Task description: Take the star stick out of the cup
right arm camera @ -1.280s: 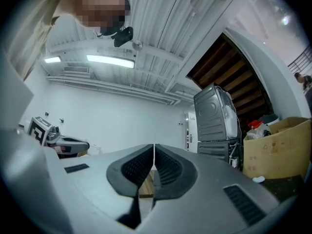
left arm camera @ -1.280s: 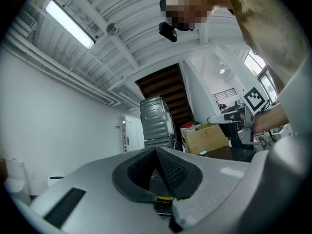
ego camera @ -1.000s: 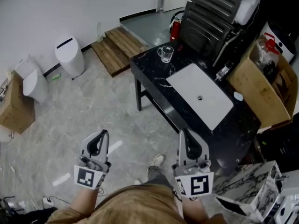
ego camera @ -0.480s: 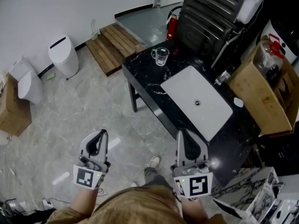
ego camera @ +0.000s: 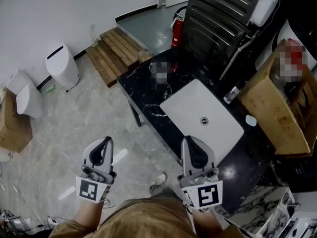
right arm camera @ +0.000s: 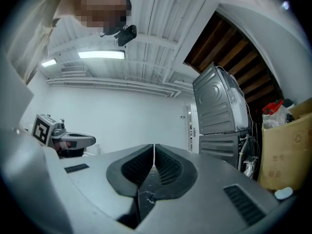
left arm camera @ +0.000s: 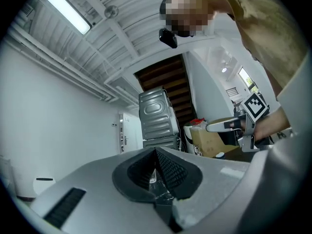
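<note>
Ahead of our left gripper [ego camera: 106, 142] we have open floor [ego camera: 64, 128], lower left. Our right gripper [ego camera: 191, 142] faces the black counter [ego camera: 143, 95], centre, with a white basin [ego camera: 203, 118]; a grey machine [ego camera: 223, 19] and cardboard box [ego camera: 277, 108] wall off the upper right.

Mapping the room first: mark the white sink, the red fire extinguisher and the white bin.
white sink [ego camera: 190, 105], head view, bare floor of the basin.
red fire extinguisher [ego camera: 177, 32], head view, middle of its body.
white bin [ego camera: 63, 71], head view, its side wall.
</note>
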`<act>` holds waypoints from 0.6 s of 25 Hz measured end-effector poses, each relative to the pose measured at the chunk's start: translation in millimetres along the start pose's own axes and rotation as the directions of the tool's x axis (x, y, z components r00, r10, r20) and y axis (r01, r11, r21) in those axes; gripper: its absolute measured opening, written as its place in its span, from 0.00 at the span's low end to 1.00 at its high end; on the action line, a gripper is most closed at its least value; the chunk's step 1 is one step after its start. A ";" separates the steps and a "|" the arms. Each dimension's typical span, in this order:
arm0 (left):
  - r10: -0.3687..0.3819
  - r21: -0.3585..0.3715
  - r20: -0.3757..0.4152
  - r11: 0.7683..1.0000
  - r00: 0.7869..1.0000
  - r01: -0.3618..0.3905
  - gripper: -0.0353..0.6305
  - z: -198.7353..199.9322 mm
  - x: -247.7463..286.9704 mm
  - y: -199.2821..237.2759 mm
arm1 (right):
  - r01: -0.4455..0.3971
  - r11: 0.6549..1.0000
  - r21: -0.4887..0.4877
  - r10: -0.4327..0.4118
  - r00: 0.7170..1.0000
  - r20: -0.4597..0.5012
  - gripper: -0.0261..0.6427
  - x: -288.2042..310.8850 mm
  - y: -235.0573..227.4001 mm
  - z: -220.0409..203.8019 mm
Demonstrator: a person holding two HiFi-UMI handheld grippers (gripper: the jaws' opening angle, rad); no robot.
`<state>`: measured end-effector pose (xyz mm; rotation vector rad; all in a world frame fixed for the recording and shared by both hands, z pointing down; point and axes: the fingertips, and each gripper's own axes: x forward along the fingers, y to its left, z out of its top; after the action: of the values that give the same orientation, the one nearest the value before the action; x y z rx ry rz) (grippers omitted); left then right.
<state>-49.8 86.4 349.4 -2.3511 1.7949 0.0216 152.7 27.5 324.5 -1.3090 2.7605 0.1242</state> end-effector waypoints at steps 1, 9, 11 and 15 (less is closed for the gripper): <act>-0.004 0.005 0.004 1.000 1.000 0.004 0.06 1.1 7.8 -1.2 | -0.013 1.000 0.001 0.013 1.000 0.000 0.05 5.6 -3.0 -1.1; 0.004 0.012 0.036 1.000 0.999 -0.004 0.05 6.8 39.7 11.5 | -0.050 0.999 0.019 0.050 0.998 -0.027 0.05 37.7 -12.8 -9.0; 0.005 0.002 0.027 1.000 1.000 -0.005 0.05 1.0 44.5 20.8 | -0.051 0.998 0.023 0.052 0.998 -0.041 0.05 48.2 -11.4 -13.0; -0.011 -0.017 0.035 1.000 0.999 0.012 0.06 -9.1 62.2 43.2 | -0.032 0.999 0.017 0.033 0.998 -0.056 0.05 72.9 -10.9 -20.6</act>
<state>-75.3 14.6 344.9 -2.3579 1.7721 0.0762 114.3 -37.7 336.5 -1.2836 2.8239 0.0678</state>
